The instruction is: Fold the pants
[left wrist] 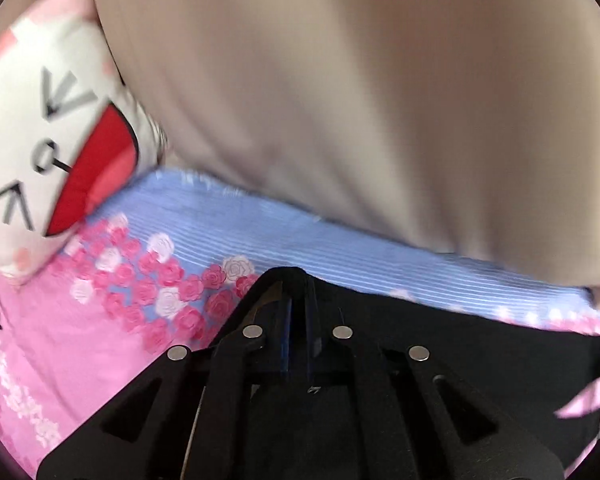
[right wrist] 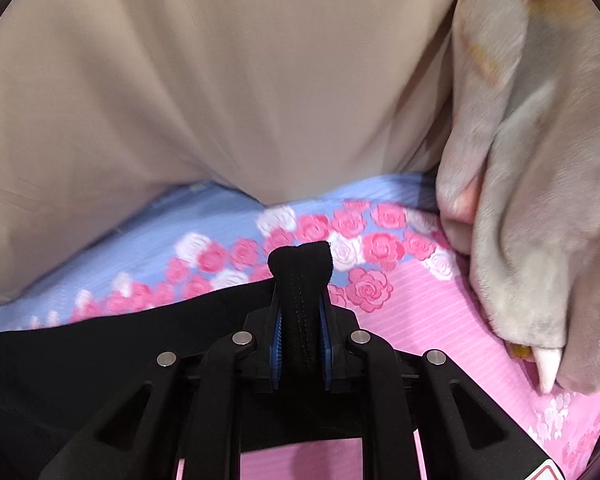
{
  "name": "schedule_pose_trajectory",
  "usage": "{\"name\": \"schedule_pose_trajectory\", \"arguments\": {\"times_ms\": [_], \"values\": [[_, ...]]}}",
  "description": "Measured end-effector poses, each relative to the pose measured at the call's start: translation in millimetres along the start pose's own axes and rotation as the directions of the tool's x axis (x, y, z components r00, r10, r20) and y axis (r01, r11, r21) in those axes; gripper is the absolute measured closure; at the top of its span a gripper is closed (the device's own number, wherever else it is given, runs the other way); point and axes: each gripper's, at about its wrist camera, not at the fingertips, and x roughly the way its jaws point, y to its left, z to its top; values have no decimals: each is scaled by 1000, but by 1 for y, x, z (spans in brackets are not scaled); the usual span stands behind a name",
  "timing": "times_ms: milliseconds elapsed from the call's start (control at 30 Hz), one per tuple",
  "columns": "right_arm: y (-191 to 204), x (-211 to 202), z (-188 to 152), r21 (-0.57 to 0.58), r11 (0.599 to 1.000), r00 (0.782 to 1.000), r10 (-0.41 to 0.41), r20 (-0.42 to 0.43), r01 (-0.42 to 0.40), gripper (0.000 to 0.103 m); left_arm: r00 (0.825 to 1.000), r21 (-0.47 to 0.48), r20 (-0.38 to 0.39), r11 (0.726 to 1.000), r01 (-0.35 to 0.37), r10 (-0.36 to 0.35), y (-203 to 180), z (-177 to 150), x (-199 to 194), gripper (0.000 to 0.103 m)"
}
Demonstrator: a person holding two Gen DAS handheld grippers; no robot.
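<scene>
Both grippers were clamped on the black pants (right wrist: pixel 80 360) stretched over the rose-printed sheet (right wrist: pixel 236 216), the right gripper (right wrist: pixel 300 304) pinching a bunched seam and the left gripper (left wrist: pixel 298 300) an edge, so I reckoned an even, taut lift would fold them cleanly.

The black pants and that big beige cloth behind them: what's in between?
In both views only the bedsheet shows there: a blue striped band with pink and white roses, between the black pants and the beige cloth.
</scene>
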Motion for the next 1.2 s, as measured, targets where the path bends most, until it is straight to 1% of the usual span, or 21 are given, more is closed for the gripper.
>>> {"name": "schedule_pose_trajectory", "arguments": {"times_ms": [100,200,300,400,467,533,567,600,633,667,700,733,800,867,900,967,1000,1033,1100,1167,1200], "values": [[-3,-32,-6,6,998,997,62,52,-63,90,998,12,49,999,46,-47,7,-24,-66,99],[-11,-70,-24,-18,992,987,123,100,-121,90,999,43,37,999,13,-15,17,-72,-115,99],[-28,-103,-56,-38,987,980,159,122,-156,90,997,73,-33,995,-61,64,28,-121,-123,98],[-47,-116,-90,-49,988,982,152,115,-147,89,980,103,-114,983,-154,165,41,-165,-104,98],[-64,-115,-118,-54,991,989,126,84,-121,89,949,117,-187,965,-236,255,50,-197,-82,95],[-84,-111,-141,-37,993,993,111,43,-109,89,927,80,-231,956,-284,295,58,-216,-75,88],[-95,-109,-155,-29,994,995,103,19,-102,88,911,57,-241,942,-332,335,63,-222,-75,80],[-101,-109,-161,-24,995,995,100,3,-100,84,883,44,-244,914,-404,402,65,-225,-78,75],[-108,-109,-171,-17,996,996,90,-16,-91,69,851,40,-212,875,-483,480,61,-225,-88,62],[-113,-113,-177,-17,997,997,71,-14,-72,62,841,25,-180,858,-514,509,57,-223,-98,39],[-117,-120,-182,-18,999,999,51,-4,-51,52,847,-4,-127,853,-521,516,51,-217,-115,24],[-121,-128,-185,-16,999,999,29,16,-29,45,850,-13,-82,853,-522,520,43,-212,-127,20],[-133,-144,-191,15,999,998,35,50,-36,40,843,-14,14,843,-538,538,24,-203,-152,12],[-146,-162,-193,69,996,994,43,97,-50,40,870,-3,83,873,-488,486,-1,-195,-171,6],[-150,-167,-191,98,992,992,68,108,-79,40,899,10,94,902,-431,428,-15,-193,-176,6],[-161,-169,-184,173,966,978,170,121,-190,40,940,42,79,941,-335,331,-40,-190,-173,5],[-165,-168,-182,198,953,970,207,123,-229,39,966,65,46,964,-256,253,-57,-191,-165,5],[-165,-161,-177,218,938,962,249,112,-269,37,978,73,21,975,-210,209,-67,-193,-158,5],[-160,-146,-169,224,930,957,280,80,-291,34,992,83,-39,989,-119,123,-87,-202,-142,5],[-150,-121,-162,215,927,950,311,14,-307,35,993,93,-86,993,-67,75,-106,-213,-127,5],[-144,-108,-159,209,930,949,315,-23,-303,48,993,99,-100,994,-54,64,-113,-218,-122,5]]}}
